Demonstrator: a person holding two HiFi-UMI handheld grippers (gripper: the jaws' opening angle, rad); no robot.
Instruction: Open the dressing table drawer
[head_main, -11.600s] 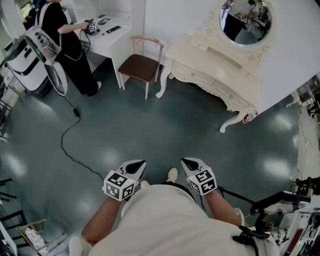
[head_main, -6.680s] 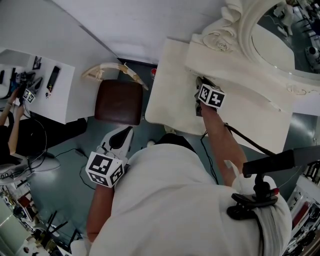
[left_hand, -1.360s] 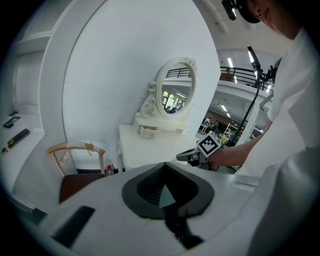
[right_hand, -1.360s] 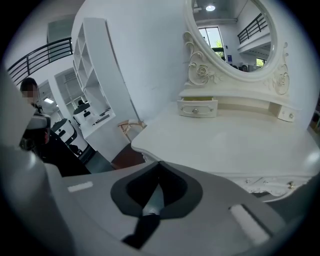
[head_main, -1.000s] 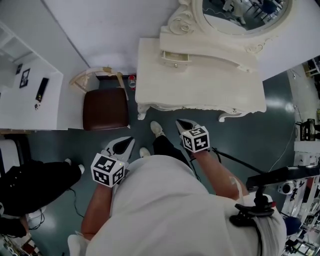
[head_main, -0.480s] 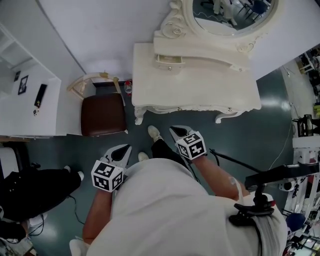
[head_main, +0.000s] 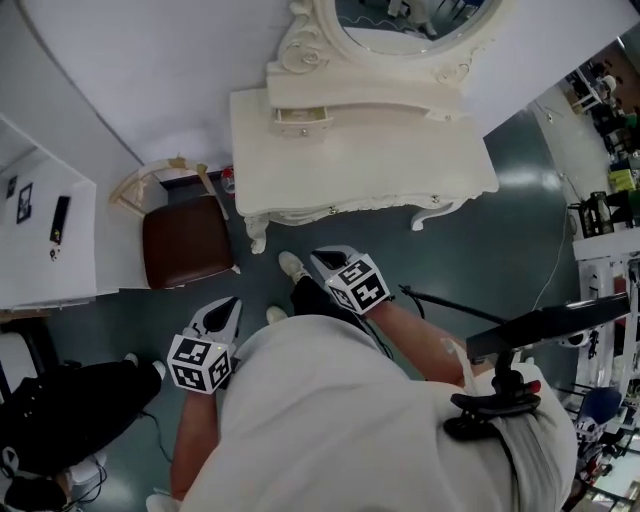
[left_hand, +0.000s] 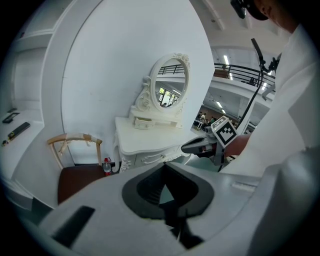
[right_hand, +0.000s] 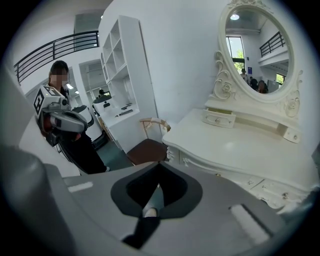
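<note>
Beside the brown-seated chair (head_main: 185, 242), the left gripper (head_main: 226, 312) hung low, its tongs pressed together on nothing. The small upper drawer (head_main: 303, 121) stood pulled a little out of its tier, untouched. The right gripper (head_main: 322, 258), tongs likewise closed and empty, had drawn back over the past second from the dressing table (head_main: 372, 165), whose surface and oval mirror (head_main: 400, 20) now lay further up the head view, well apart from both grippers; judging by that, the opening was done and the person was retreating
</note>
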